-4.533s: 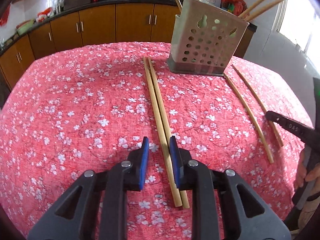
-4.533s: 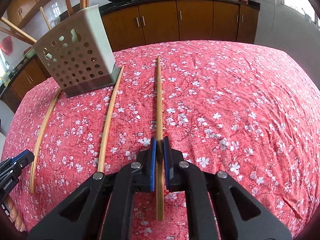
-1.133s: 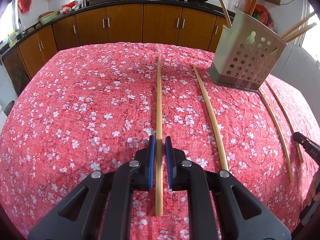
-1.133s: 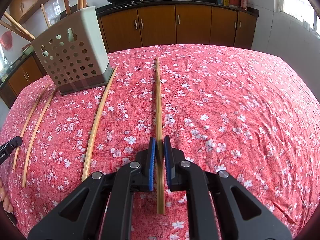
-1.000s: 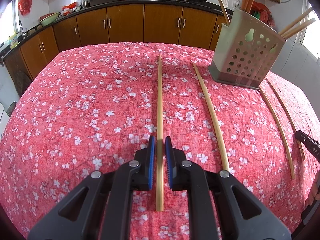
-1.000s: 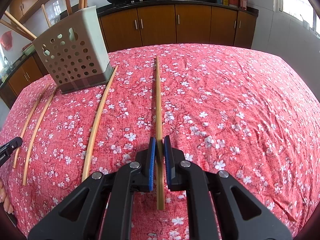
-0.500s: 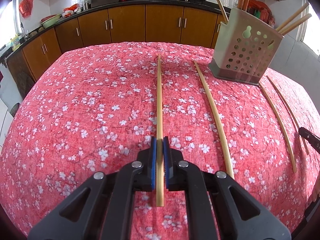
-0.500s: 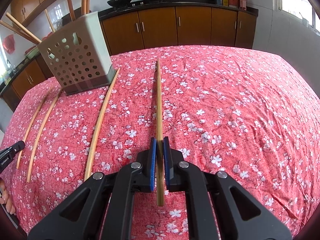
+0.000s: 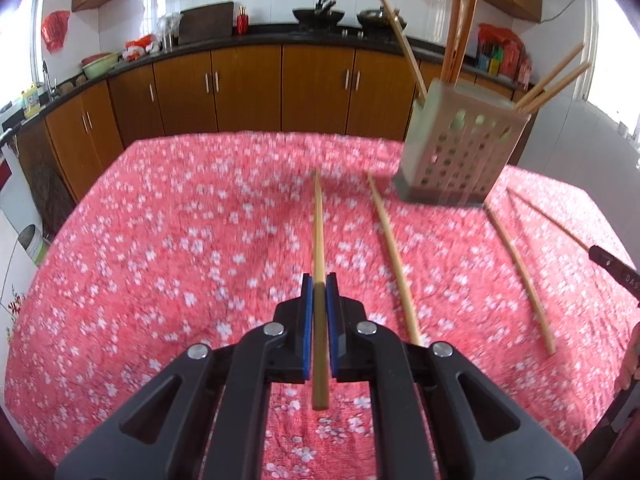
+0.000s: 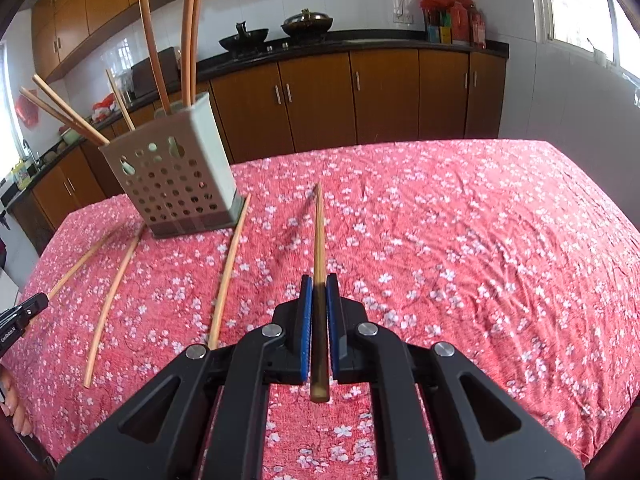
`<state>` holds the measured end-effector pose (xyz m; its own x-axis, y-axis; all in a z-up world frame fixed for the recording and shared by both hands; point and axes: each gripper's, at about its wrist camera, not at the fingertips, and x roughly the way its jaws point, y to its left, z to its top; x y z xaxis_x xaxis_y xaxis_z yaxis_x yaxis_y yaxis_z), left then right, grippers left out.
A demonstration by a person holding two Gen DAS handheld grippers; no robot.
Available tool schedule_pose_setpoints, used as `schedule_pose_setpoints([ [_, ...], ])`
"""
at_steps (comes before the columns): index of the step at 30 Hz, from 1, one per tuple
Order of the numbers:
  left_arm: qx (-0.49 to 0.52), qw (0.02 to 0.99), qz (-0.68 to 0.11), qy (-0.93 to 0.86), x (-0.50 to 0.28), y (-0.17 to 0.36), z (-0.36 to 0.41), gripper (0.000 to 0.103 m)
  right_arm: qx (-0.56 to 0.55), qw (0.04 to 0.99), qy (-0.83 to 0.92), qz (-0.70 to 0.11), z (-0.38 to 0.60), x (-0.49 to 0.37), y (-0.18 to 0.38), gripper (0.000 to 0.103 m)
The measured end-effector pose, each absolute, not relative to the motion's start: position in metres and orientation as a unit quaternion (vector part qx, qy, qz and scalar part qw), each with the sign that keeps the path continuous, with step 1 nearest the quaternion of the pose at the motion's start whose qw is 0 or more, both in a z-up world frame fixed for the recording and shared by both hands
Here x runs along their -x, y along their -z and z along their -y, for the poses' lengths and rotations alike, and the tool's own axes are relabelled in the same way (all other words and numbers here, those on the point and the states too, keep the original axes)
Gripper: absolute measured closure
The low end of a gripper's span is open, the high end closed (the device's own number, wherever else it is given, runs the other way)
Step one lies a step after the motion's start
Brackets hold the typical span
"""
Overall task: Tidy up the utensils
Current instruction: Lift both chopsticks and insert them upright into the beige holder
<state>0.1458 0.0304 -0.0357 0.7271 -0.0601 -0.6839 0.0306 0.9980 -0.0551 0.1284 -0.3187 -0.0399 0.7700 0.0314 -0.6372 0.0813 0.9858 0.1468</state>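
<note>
Left wrist view, step: your left gripper (image 9: pixel 319 304) is clenched on a chopstick (image 9: pixel 318 236), its blue pads pressing both sides, the stick clear of the desk (image 9: pixel 152 248) and pointing toward the far edge.
Left wrist view, target: the perforated holder (image 9: pixel 460 156) stands near the far right corner, several sticks already upright in it.
Left wrist view, remaining: three loose chopsticks (image 9: pixel 394 260) lie on the cloth between you and the holder.
Right wrist view, step: your right gripper (image 10: pixel 319 304) is likewise grasping a second chopstick (image 10: pixel 319 232), raised above the cloth, its shadow lying just beside it.
Right wrist view, target: the holder (image 10: pixel 176 184) sits toward the far left corner from here.
Next move, judged: carry each stick over the holder's open top, tip it near upright, then release; watch for the sticks already inside.
Surface: red floral cloth, wrinkled on the right side.
Room: kitchen with wooden cabinets (image 10: pixel 360 96), dark counter, woks on it.
</note>
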Motion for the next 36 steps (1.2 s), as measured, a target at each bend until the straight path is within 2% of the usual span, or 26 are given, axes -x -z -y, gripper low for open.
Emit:
schedule_pose_setpoints([
  [13,0.029,0.963,-0.266,0.040,-0.138,-0.049,-0.026,0.095,-0.077,0.965,-0.004,-0.252,0.316,-0.117,-0.027,0.095],
  [36,0.034,0.982,-0.161,0.097,-0.137,-0.147,0.021,0.096,-0.091,0.984,-0.088,-0.124,0.285,-0.116,-0.130,0.095],
])
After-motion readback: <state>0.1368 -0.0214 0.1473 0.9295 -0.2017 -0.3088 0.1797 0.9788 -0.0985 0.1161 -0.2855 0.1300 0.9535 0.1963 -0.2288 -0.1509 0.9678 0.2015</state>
